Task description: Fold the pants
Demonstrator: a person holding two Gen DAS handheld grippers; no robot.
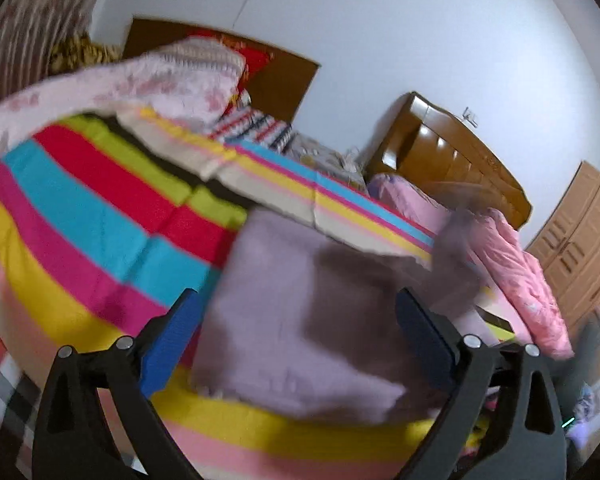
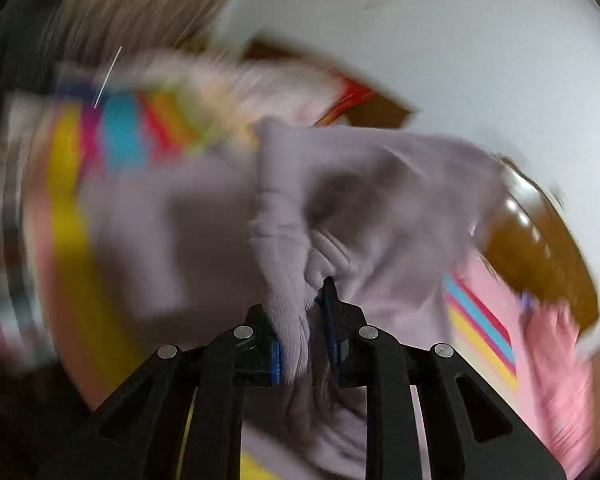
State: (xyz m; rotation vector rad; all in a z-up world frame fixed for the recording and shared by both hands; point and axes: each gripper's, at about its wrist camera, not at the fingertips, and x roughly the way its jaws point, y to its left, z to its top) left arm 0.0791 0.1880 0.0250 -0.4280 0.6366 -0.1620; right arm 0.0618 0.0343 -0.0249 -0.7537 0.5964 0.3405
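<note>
The soft lilac fleece pants are lying on the rainbow-striped bedsheet, partly doubled over, so the folding seems midway. The right gripper is pinching a bunched edge of them, while the left gripper is hovering with jaws spread wide, holding nothing

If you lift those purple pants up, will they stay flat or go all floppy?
Probably floppy: the purple pants bunch into soft wrinkles where the right tool pinches them. They look light, since one pinch seems to carry the fabric. The fuzzy-looking cloth likely won't slip easily.
</note>
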